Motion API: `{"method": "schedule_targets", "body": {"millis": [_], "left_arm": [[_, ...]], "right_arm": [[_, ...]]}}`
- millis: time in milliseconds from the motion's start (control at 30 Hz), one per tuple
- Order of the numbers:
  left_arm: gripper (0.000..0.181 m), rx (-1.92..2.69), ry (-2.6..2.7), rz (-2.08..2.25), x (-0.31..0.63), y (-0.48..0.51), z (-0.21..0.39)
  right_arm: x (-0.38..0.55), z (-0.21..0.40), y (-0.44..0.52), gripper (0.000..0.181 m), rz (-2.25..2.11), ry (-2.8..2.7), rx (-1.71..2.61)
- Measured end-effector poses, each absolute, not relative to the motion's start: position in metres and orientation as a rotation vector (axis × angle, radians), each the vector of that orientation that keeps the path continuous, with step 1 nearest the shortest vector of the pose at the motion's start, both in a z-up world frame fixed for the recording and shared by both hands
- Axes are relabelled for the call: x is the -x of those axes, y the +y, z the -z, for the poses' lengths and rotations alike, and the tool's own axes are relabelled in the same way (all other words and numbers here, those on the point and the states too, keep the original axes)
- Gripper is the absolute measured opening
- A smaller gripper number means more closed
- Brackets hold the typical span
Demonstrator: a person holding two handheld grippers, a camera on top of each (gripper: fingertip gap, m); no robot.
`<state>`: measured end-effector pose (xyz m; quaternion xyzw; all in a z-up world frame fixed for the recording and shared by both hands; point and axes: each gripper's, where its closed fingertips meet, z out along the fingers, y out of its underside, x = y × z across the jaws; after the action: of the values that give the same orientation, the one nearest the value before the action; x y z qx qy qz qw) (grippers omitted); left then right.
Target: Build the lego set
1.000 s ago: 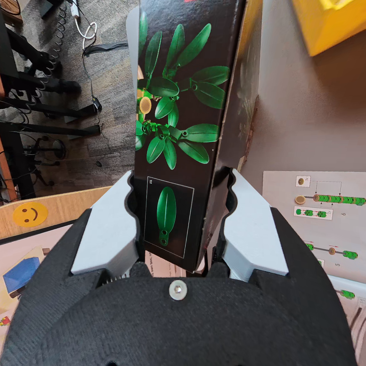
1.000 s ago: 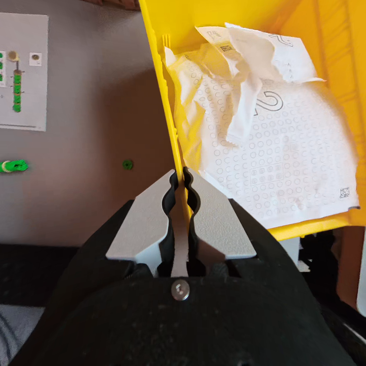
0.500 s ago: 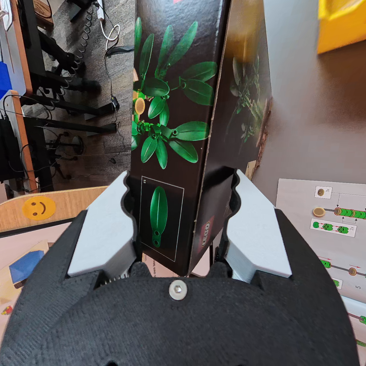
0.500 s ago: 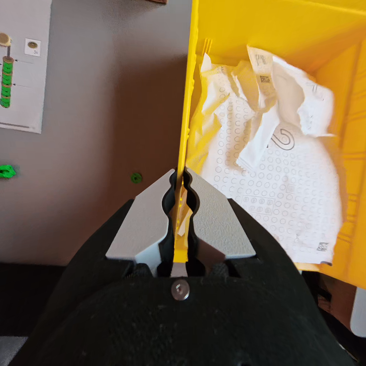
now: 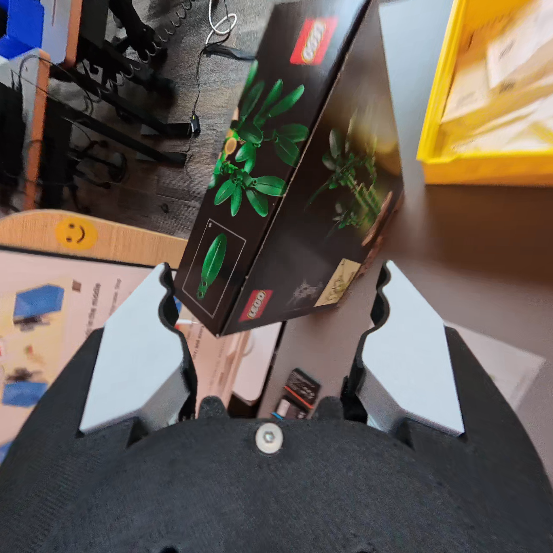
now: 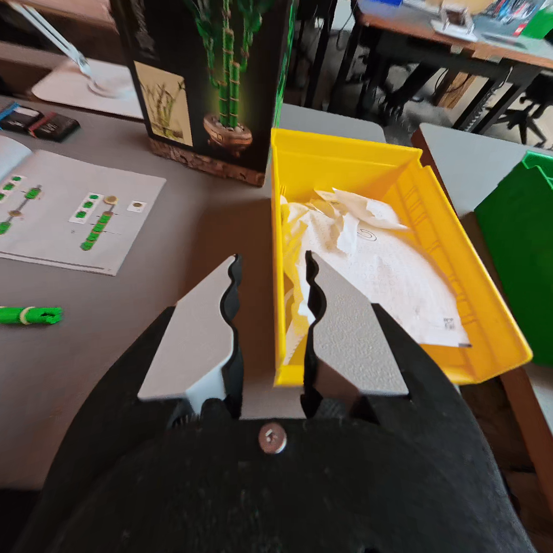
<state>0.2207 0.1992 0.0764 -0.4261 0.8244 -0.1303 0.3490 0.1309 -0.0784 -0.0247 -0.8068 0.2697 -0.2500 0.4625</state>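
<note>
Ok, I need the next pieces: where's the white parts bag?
In the right wrist view the bag lies torn open inside the yellow bin, right of the booklet and just in front of the upright box.

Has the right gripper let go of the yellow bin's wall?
Yes. The right gripper is open and pulled back, off the yellow bin wall it pinched earlier.

Light: soft, even daylight in both views.
Shadow: dark patch on the counter (image 6: 209, 227) beside the yellow bin (image 6: 434, 239).
Blur: motion smear on the black box (image 5: 269, 167) and the room behind.
Distortion: wide-angle bending toward frame edges.
Sharpest: right tongs (image 6: 270, 260).
</note>
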Motion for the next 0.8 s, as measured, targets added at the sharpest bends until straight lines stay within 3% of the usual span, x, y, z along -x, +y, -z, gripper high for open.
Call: {"method": "schedule_targets", "body": {"millis": [400, 500, 800], "left_arm": [[0.129, 1.429, 1.772, 0.707, -0.097, 0.143, -0.179], [0.128, 1.426, 1.718, 0.762, -0.066, 0.116, -0.198], [0.129, 1.370, 1.621, 0.847, -0.015, 0.063, -0.254]], "right_arm": [[0.068, 0.055, -0.108, 0.054, 0.664, 0.362, 2.009], [0.076, 0.049, -0.130, 0.067, 0.709, 0.373, 2.050], [0.096, 0.041, -0.148, 0.063, 0.697, 0.371, 1.941]]}}
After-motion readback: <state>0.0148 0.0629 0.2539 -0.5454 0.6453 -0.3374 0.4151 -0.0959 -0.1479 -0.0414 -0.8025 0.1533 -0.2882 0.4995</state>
